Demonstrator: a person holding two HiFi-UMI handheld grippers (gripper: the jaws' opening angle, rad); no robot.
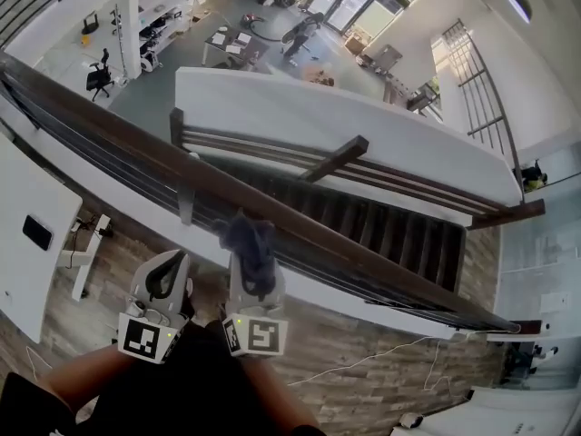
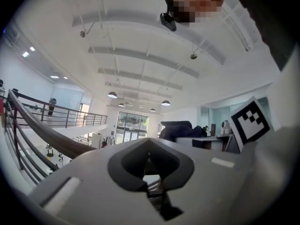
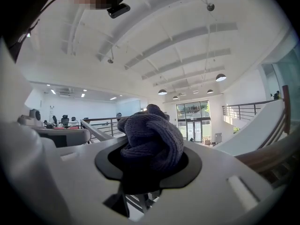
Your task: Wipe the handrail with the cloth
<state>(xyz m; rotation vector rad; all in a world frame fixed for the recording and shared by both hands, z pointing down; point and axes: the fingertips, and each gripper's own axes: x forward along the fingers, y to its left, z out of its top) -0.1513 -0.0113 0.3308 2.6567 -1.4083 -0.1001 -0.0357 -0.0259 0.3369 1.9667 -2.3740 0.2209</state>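
Between the fingers of the right gripper (image 1: 251, 260), the bunched cloth (image 1: 247, 236) is clamped, reaching the handrail (image 1: 363, 254) just ahead of them. The left gripper (image 1: 167, 275) sits beside it, fingers together and empty. A good wipe likely means pressing the cloth onto the rail's top and sliding steadily along it.

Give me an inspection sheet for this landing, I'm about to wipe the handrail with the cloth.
Surface: dark handrail runs diagonally across the head view.
Job's things: dark cloth, bunched up, lies over the rail line in the head view; contact cannot be told.
Clutter: nothing seen on the rail.
Grippers: right gripper has its fingers shut on the cloth; left gripper is shut and empty beside it.
Cables: thin white cable on the wood floor.
Surroundings: staircase beyond the rail; office desks far below.
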